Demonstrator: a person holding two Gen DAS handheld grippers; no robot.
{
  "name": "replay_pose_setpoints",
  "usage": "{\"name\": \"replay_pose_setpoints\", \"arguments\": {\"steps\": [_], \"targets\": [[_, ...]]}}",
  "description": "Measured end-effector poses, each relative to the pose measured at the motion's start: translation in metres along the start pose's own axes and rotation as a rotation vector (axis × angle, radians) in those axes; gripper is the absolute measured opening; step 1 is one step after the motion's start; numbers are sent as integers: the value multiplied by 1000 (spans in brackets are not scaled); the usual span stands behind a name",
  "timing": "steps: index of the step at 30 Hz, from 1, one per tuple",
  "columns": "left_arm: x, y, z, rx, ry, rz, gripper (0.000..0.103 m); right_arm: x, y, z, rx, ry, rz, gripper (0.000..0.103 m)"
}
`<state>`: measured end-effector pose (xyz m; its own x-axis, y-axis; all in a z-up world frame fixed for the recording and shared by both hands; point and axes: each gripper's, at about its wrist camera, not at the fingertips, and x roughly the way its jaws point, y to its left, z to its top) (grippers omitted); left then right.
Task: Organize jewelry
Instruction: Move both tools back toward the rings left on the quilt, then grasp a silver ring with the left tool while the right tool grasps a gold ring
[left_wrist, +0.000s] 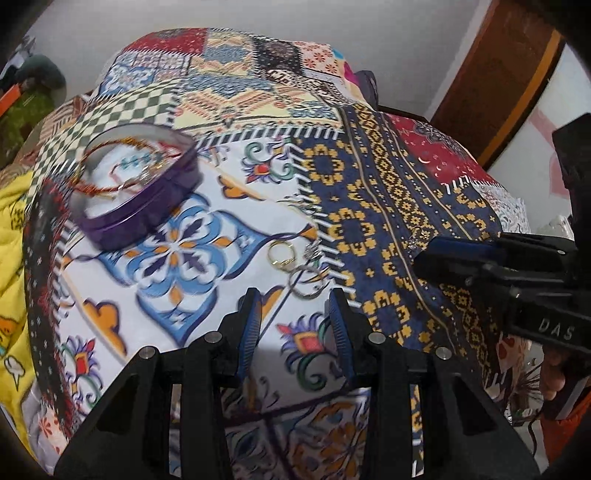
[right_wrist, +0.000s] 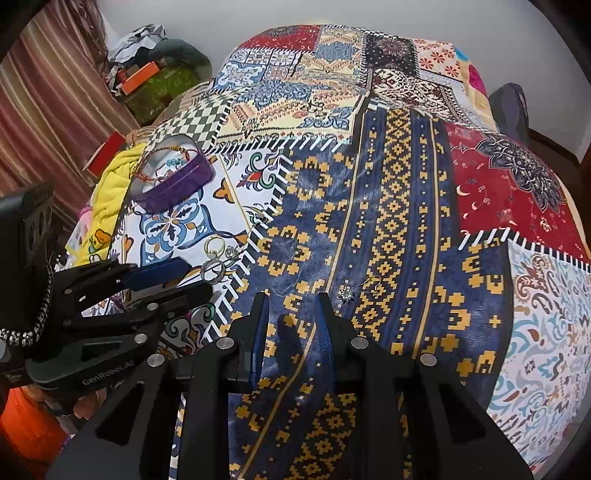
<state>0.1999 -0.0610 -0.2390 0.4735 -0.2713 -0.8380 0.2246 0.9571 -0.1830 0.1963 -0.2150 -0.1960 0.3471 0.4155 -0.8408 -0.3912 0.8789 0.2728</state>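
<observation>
A round purple tin (left_wrist: 147, 206) with bangles inside sits on the patterned bedspread; it also shows in the right wrist view (right_wrist: 177, 184). Gold rings (left_wrist: 281, 254) and a silver ring (left_wrist: 306, 284) lie just ahead of my open, empty left gripper (left_wrist: 293, 299). They also show in the right wrist view (right_wrist: 214, 254). A sparkly earring (right_wrist: 347, 293) with a hook lies just right of my open, empty right gripper (right_wrist: 291, 299). In the left wrist view the right gripper (left_wrist: 436, 251) hovers by that earring (left_wrist: 417, 236).
The patchwork bedspread (right_wrist: 388, 184) covers the whole surface. Yellow cloth (right_wrist: 110, 177) and clutter with an orange box (right_wrist: 138, 79) lie at the far left. A striped curtain (right_wrist: 37, 110) hangs left. A wooden door frame (left_wrist: 517, 74) is at right.
</observation>
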Motion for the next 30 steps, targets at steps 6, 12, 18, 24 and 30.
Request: {"name": "replay_pose_setpoints", "arguments": {"steps": [6, 12, 18, 24, 30], "targets": [[10, -9, 4, 45, -25, 42, 23, 7, 1, 2, 2, 14, 14, 27], [6, -1, 2, 29, -40, 24, 20, 12, 11, 8, -27, -5, 27, 42], [-11, 31, 0, -36, -77, 69, 20, 28, 28, 18, -72, -7, 34, 42], [-21, 57, -5, -77, -92, 97, 20, 48, 41, 23, -106, 6, 28, 41], [-25, 62, -8, -100, -107, 95, 20, 53, 48, 24, -154, -16, -44, 15]]}}
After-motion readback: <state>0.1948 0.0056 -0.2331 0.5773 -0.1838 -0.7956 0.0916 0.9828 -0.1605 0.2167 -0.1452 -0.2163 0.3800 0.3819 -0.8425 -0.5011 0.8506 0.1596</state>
